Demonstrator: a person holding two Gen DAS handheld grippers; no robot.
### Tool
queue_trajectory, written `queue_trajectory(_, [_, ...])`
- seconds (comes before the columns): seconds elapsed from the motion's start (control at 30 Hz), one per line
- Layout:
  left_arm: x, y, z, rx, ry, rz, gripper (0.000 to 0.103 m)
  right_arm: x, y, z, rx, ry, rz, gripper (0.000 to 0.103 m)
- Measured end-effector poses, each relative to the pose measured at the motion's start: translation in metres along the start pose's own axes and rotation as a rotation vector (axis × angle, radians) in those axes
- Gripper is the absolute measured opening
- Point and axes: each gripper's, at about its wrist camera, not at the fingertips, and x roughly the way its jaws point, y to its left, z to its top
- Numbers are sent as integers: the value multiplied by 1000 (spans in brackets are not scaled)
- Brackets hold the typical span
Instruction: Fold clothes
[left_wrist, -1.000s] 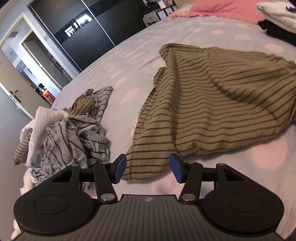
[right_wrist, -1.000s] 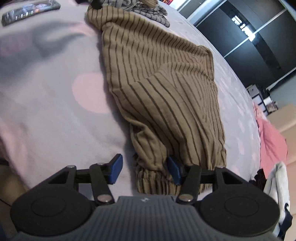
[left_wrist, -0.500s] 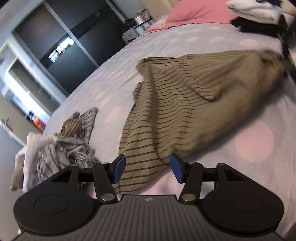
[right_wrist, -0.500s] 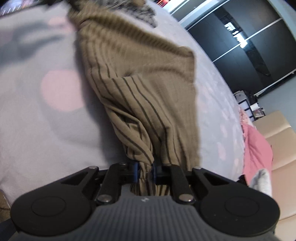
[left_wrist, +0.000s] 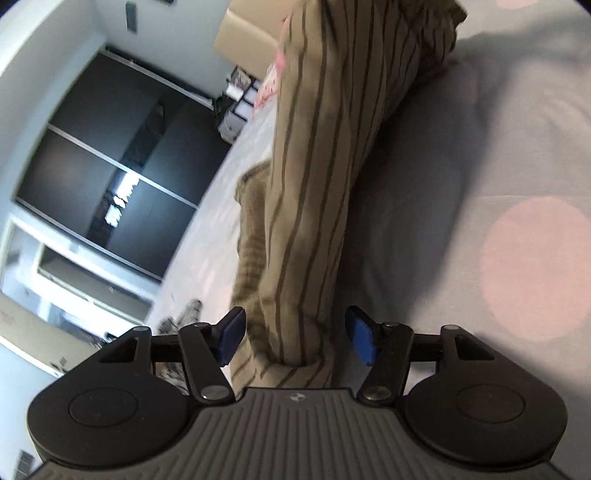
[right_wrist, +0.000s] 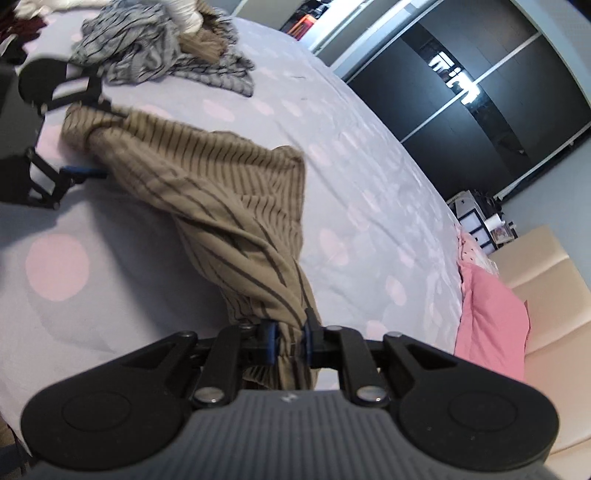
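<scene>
Your right tongs (right_wrist: 286, 341): blue pads clamped on bunched end of tan striped garment (right_wrist: 221, 184). Garment stretches from your tongs across bed (right_wrist: 369, 177) toward left tongs (right_wrist: 79, 134) at upper left, whose jaws stand apart around garment's far end. Pile of grey striped clothes (right_wrist: 155, 55) beyond left tongs. Pink pillow (right_wrist: 491, 317) at right. Dark wardrobe (right_wrist: 480, 92) behind bed.
</scene>
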Motion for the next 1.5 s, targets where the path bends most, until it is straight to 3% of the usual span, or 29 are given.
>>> queue_trajectory(0.07, [9,4,2,-35,34,4,26,-6,-5,-2,10,-6,-12,15])
queue_trajectory(0.17, [14,20,5,-107,59,7,8,-7,-13,-4,12,-9,-27,15])
queue_trajectory(0.27, [2,48,11,-212,45,17,4,-6,-20,-8,9,-6,-35,15])
queue_trajectory(0.4, [-32,99,25,-332,-8,100,4,-16,-30,-7,4,-40,-70,15])
queue_trajectory(0.47, [-59,129,34,-368,-45,159,4,-33,-40,-1,19,-92,-105,15])
queue_trajectory(0.57, [-104,172,52,-430,-111,238,4,-76,-61,13,113,-243,-176,15])
queue_trajectory(0.63, [-127,194,64,-446,-136,261,4,-92,-67,21,102,-278,-191,15])
queue_trajectory(0.77, [-169,224,77,-476,-193,293,4,-118,-81,29,173,-350,-165,15])
queue_trajectory(0.97, [-196,238,85,-470,-217,360,4,-122,-66,35,99,-296,12,15])
queue_trajectory(1.03, [-194,240,86,-467,-209,363,4,-121,-66,35,113,-281,90,15])
queue_trajectory(1.13, [-179,240,87,-463,-182,353,4,-111,-67,37,116,-260,132,15])
queue_trajectory(1.3, [-137,245,76,-479,-119,316,4,-69,-64,44,66,-215,144,16])
queue_trajectory(1.37, [-133,244,77,-473,-129,306,4,-52,-69,47,49,-217,136,16])
queue_trajectory(1.5, [-132,241,81,-447,-159,283,4,-20,-83,46,89,-141,290,17])
